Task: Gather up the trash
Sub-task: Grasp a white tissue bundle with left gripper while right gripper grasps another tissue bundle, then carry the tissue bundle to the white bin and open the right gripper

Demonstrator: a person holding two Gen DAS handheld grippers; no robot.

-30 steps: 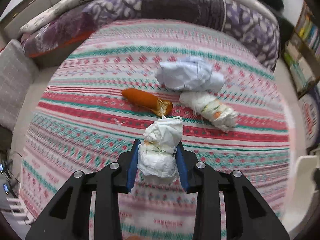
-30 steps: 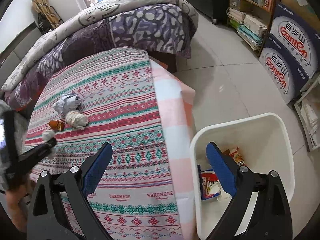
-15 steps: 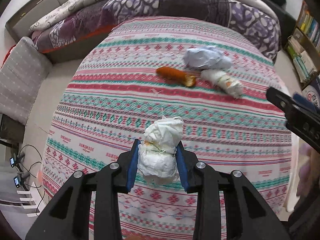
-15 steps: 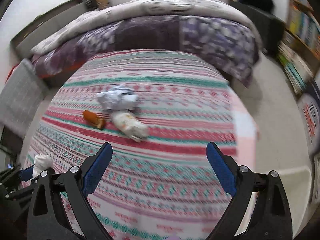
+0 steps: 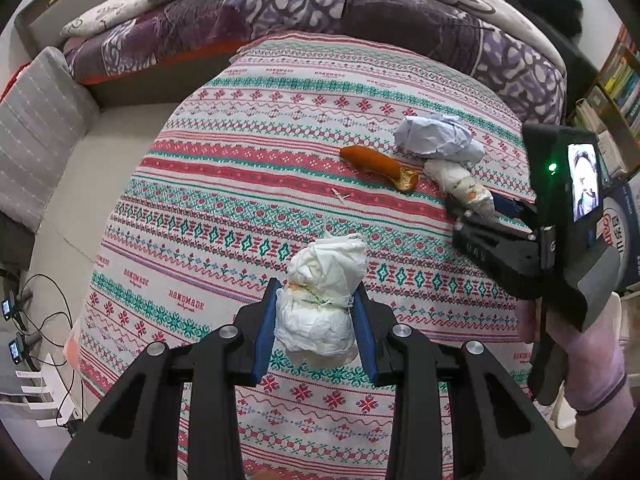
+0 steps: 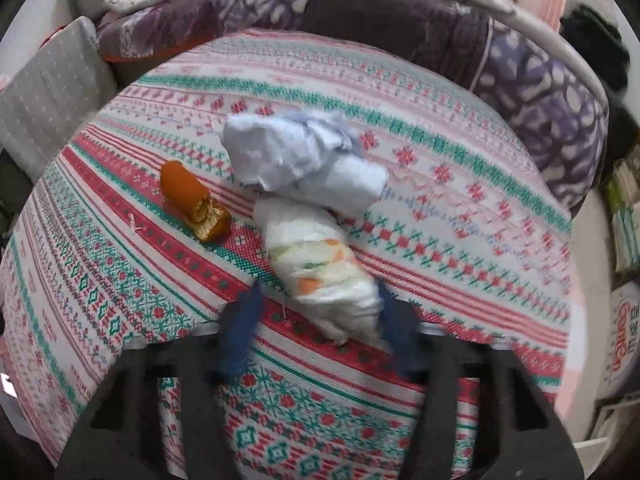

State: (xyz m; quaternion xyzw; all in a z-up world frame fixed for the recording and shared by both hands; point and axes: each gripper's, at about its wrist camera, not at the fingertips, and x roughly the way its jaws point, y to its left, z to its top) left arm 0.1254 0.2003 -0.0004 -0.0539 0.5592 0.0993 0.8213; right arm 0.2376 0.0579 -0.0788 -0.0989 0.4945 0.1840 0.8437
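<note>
My left gripper [image 5: 316, 320] is shut on a white crumpled paper wad [image 5: 320, 300] and holds it above the patterned bedspread [image 5: 240, 220]. My right gripper [image 6: 320, 320] is open, its blue pads on either side of the near end of a white wad with orange and green marks [image 6: 320, 264], which lies on the bedspread [image 6: 440, 240]. That wad also shows in the left wrist view [image 5: 460, 186]. Behind it lie a pale blue crumpled paper [image 6: 300, 156] and an orange wrapper [image 6: 192, 200]. The right gripper shows in the left wrist view [image 5: 492, 216] at the right.
A purple patterned duvet [image 5: 360, 20] is heaped at the back of the bed. A grey cushion [image 5: 36, 128] lies at the left. Bookshelves [image 5: 616, 80] and a printed cardboard box [image 6: 624, 348] stand at the right. Cables [image 5: 40, 320] lie on the floor at the left.
My right gripper has swung from the white bin to the bed and closed in around the white wad with orange marks. My left gripper has drawn back with its wad.
</note>
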